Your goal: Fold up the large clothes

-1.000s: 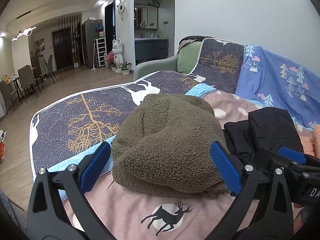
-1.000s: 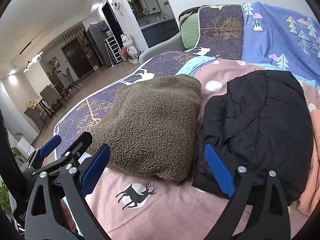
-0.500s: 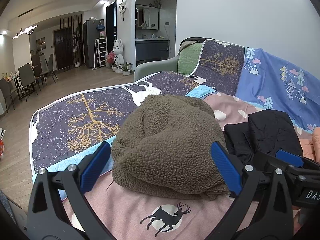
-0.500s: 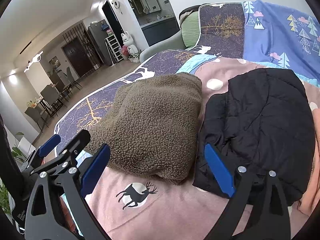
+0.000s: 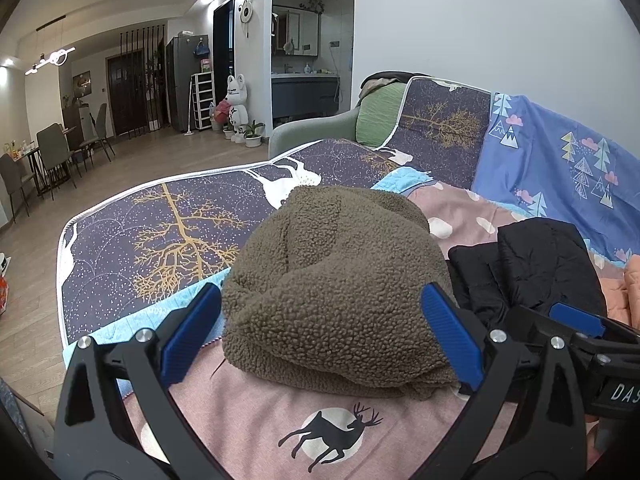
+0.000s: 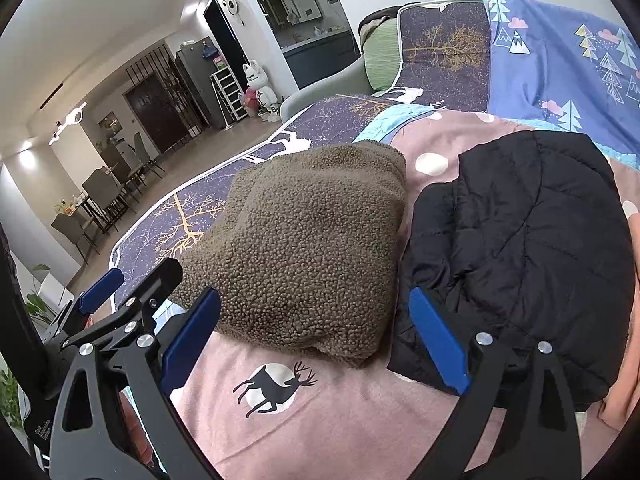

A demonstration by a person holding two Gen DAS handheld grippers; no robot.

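A folded olive-brown fleece garment (image 5: 336,280) lies on the pink deer-print sheet (image 5: 320,432); it also shows in the right wrist view (image 6: 312,240). A folded black quilted jacket (image 6: 516,248) lies right beside it, touching; it also shows in the left wrist view (image 5: 536,264). My left gripper (image 5: 320,336) is open and empty, just short of the fleece's near edge. My right gripper (image 6: 316,340) is open and empty, hovering before the fleece's near right corner. The right gripper's fingers (image 5: 576,316) show at the left view's right edge.
A dark blue tree-print cover (image 5: 160,232) spreads left of the fleece, ending at the sofa edge. A blue tree-print blanket (image 6: 560,48) hangs on the backrest. An orange garment (image 5: 628,284) lies at far right. Dining chairs (image 5: 52,152) stand on the wooden floor.
Both grippers drifted slightly, so the views shifted a little; the garments have not moved and both grippers stay open.
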